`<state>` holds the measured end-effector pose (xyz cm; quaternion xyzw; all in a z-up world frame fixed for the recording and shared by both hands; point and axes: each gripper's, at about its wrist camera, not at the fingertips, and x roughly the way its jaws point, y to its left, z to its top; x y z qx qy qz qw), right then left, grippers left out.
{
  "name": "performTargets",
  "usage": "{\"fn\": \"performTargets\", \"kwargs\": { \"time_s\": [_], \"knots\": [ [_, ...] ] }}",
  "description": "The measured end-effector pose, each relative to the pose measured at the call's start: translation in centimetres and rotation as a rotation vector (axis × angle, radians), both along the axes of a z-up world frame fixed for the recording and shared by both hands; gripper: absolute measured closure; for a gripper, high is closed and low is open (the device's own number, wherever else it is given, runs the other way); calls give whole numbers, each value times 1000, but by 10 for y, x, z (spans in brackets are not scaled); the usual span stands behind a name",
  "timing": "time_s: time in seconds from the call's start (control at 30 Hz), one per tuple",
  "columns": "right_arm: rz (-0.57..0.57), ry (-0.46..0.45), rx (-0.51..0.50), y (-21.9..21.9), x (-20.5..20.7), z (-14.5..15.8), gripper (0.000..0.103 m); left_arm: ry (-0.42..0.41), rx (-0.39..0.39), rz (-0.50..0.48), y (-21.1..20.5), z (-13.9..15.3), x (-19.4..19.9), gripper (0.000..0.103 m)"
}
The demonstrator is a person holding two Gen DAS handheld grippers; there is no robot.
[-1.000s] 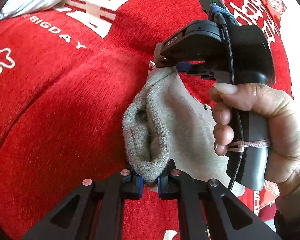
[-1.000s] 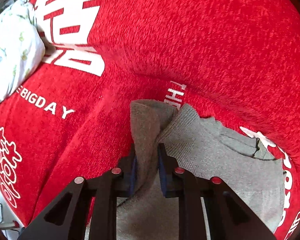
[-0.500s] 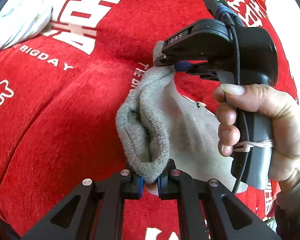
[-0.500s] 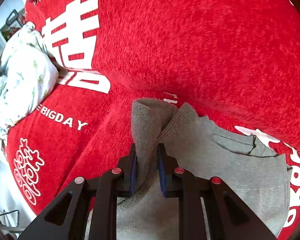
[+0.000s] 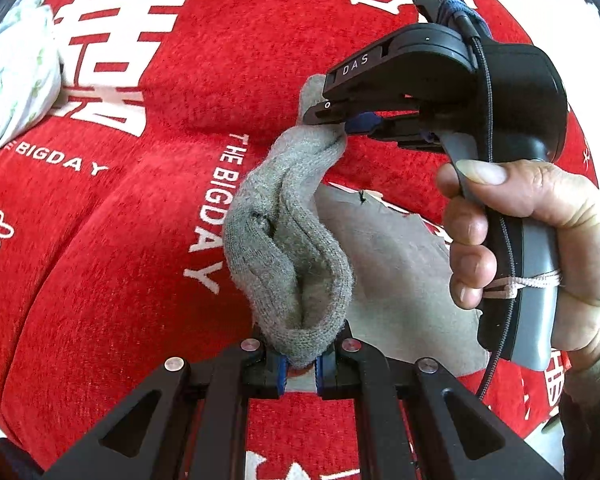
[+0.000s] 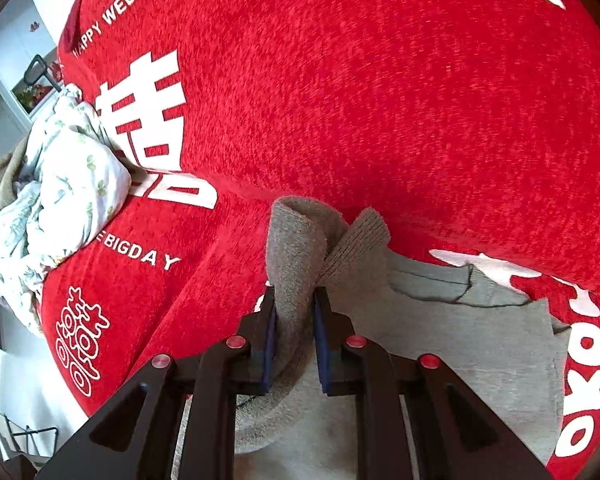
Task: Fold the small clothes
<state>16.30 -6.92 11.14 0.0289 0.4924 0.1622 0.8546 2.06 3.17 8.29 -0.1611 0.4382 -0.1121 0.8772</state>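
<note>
A small grey knitted garment point(image 5: 296, 248) hangs in a bunched fold above a red blanket point(image 5: 112, 280). My left gripper point(image 5: 301, 364) is shut on one end of its ribbed edge. In the left wrist view, my right gripper point(image 5: 346, 122) is shut on the other end of that edge, with a hand point(image 5: 540, 240) around its handle. In the right wrist view, my right gripper point(image 6: 294, 320) pinches the same grey garment point(image 6: 440, 344), whose body with a pocket slit trails down to the right over the red blanket point(image 6: 380, 100).
The red blanket carries white lettering and large characters. A crumpled white floral cloth point(image 6: 56, 208) lies at its far left edge, also the floral cloth point(image 5: 16, 76) in the left wrist view. Beyond the blanket's left edge stands pale furniture point(image 6: 16, 64).
Both grippers have risen with the grey garment's edge held between them, lifting it further off the blanket. More of the blanket's lettering and far edge has come into view.
</note>
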Motion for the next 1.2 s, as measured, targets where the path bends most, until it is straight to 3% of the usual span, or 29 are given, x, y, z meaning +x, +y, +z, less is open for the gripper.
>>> {"fn": "performTargets", "kwargs": {
  "time_s": [0.7,1.2],
  "knots": [
    [-43,-26,86,-62,-14,12,86,-12,125,-58,-65,20,0,93],
    [-73,-29,133,-100,-16,5,86,-7,166,-102,-99,22,4,93]
  ]
}}
